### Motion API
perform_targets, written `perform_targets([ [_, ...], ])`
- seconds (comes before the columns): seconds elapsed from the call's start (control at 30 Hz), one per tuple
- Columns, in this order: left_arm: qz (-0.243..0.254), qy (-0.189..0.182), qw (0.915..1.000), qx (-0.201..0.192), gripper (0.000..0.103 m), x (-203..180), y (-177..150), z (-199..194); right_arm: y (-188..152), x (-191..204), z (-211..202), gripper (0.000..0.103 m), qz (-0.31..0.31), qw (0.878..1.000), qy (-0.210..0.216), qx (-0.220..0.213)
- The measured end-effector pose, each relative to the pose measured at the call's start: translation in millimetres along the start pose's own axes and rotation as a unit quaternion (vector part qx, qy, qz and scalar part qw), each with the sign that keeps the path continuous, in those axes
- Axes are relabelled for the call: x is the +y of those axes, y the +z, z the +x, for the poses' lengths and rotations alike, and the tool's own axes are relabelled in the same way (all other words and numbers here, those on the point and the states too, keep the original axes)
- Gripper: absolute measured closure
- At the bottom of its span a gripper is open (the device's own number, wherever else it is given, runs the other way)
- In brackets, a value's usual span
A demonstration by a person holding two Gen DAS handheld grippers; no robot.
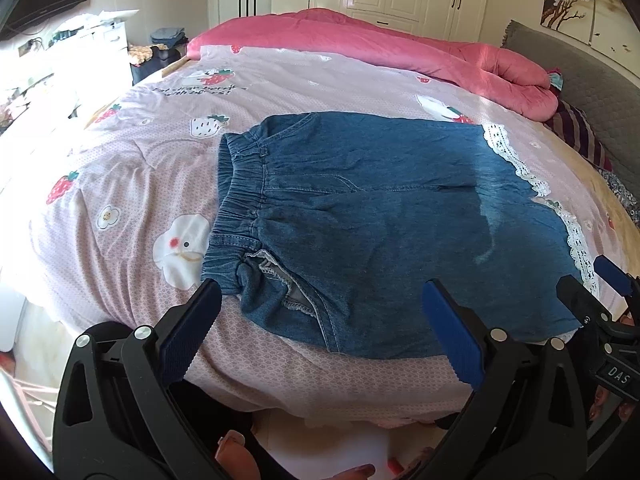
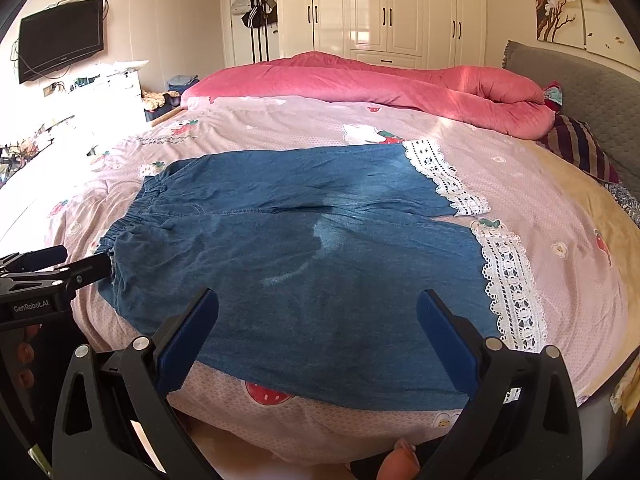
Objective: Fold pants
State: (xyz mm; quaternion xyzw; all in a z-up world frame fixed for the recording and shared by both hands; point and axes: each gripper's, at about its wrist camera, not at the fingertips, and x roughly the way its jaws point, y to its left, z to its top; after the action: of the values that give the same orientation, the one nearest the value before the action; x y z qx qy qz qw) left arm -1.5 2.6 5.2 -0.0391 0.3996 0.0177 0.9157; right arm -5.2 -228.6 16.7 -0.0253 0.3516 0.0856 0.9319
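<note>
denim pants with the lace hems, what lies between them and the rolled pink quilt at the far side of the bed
Only bare pink strawberry-print bedsheet lies between the blue denim pants and the rolled pink quilt; the right wrist view shows this stretch best.

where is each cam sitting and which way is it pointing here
Left wrist: on the left tongs, at the near bed edge by the waistband, facing across the pants; fingertips show below, right tongs at right.
Right wrist: on the right tongs, nearer the lace hems; left tongs at left.
Shared: pants, pink quilt, wardrobe.
</note>
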Motion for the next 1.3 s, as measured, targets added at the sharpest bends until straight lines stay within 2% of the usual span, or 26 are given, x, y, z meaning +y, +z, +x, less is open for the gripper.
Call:
perform_targets([
  [0.97, -0.001, 0.002, 1.0000, -0.004, 0.009, 3.5, 0.6, -3.3, -0.3, 3.9, 0.8, 0.004, -0.002, 1.000, 0.002, -0.001],
  [1.3, 0.005, 0.002, 1.0000, -0.001, 0.009, 5.0, 4.7, 3.2, 5.8, 6.8, 14.7, 0.004, -0.013, 1.000, 0.017, 0.007],
])
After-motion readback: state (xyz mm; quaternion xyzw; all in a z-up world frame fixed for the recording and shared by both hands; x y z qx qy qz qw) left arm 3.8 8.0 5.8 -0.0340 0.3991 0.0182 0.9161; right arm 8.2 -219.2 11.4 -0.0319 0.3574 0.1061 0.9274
